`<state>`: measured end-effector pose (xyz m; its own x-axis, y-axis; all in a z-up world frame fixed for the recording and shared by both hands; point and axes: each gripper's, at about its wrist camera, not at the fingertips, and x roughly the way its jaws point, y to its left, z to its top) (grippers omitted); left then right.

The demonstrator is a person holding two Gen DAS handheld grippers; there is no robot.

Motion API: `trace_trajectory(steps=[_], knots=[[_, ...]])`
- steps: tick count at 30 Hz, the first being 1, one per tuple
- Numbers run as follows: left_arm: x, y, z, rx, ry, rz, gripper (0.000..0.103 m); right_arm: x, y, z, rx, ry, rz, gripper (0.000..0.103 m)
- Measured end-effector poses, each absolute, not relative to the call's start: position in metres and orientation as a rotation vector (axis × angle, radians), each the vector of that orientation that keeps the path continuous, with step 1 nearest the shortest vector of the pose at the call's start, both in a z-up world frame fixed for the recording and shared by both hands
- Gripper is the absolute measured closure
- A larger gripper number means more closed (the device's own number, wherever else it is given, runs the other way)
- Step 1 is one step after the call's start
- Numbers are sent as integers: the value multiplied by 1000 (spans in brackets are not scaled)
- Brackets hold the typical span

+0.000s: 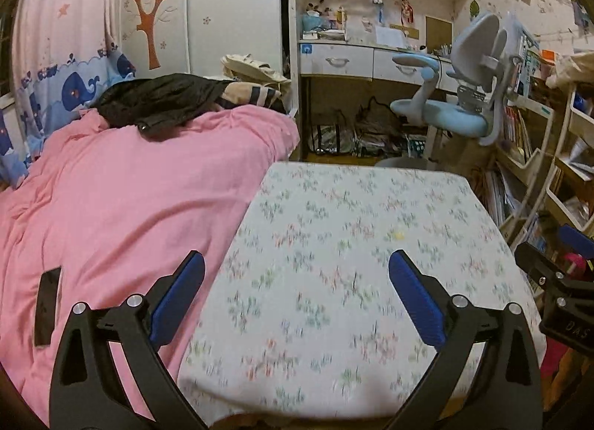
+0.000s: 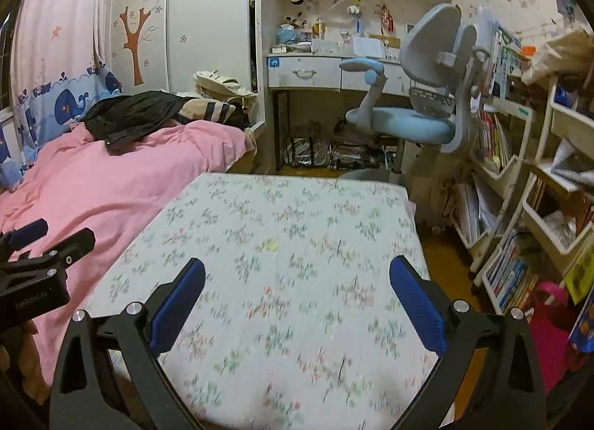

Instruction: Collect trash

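Both the left gripper and right gripper hover empty, blue-padded jaws spread wide, over the floral-clothed white table (no trash visible), seemingly finished.

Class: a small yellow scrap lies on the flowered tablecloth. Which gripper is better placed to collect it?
Probably the right gripper: open, with the yellow scrap near centre ahead. From the left gripper it sits off towards one finger.

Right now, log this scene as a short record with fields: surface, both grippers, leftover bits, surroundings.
surface: floral tablecloth on a table beside a pink duvet
left hand-held gripper: open, nothing between its fingers
right hand-held gripper: open, nothing between its fingers
leftover bits: one small yellow speck on the cloth
on duvet: flat black object
beyond table: blue desk chair
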<state>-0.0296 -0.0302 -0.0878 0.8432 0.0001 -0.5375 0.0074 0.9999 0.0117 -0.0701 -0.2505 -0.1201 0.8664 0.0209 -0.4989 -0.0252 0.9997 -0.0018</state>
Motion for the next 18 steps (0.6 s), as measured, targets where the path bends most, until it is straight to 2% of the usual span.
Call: trace_trajectory(steps=[7, 14, 18], knots=[[14, -41, -69, 31, 521, -14, 7, -39, -264, -121, 18, 498, -25, 7], [27, -33, -80, 18, 554, 2, 7, -38, -269, -121, 57, 503, -32, 7], [24, -31, -77, 25, 514, 22, 7, -36, -270, -118, 68, 498, -35, 7]])
